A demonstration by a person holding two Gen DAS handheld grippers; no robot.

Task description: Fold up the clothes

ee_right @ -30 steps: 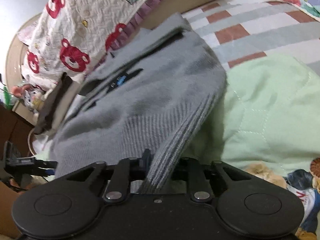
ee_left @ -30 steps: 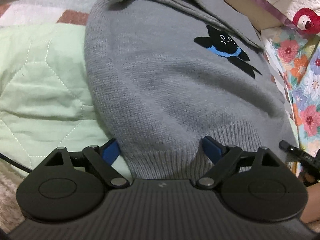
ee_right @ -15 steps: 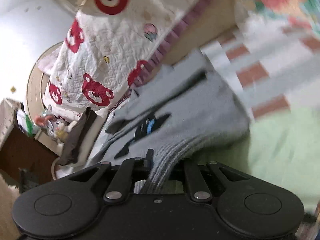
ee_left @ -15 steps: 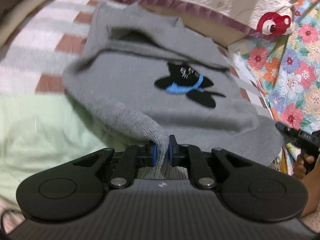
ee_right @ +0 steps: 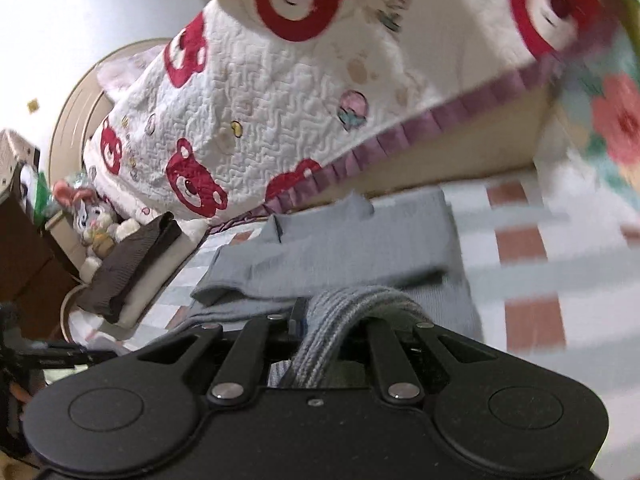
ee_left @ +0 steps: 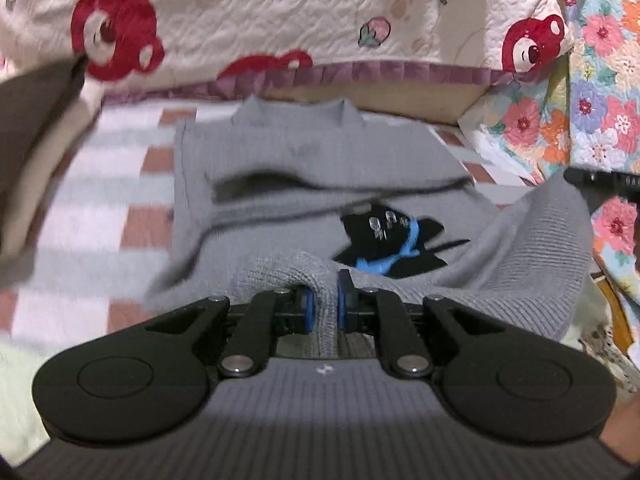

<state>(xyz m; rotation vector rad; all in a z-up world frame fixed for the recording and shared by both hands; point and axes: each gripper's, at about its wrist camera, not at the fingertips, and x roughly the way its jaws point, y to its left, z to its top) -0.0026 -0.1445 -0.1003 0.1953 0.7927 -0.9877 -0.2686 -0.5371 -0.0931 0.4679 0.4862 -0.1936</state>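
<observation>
Two grippers are each clamping the ribbed hem of one grey sweater [ee_left: 304, 184]. Left gripper [ee_left: 325, 302], low centre in its view, is angling downward, blue pads squeezing a bunched fold of knit. Right gripper [ee_right: 334, 320] is likewise pinching the striped hem band, low centre. Sweater is lying across the checked bedsheet [ee_left: 120, 184], collar toward the bear-print quilt [ee_left: 280, 12], black cat patch [ee_left: 390, 246] facing up, hem lifting.
</observation>
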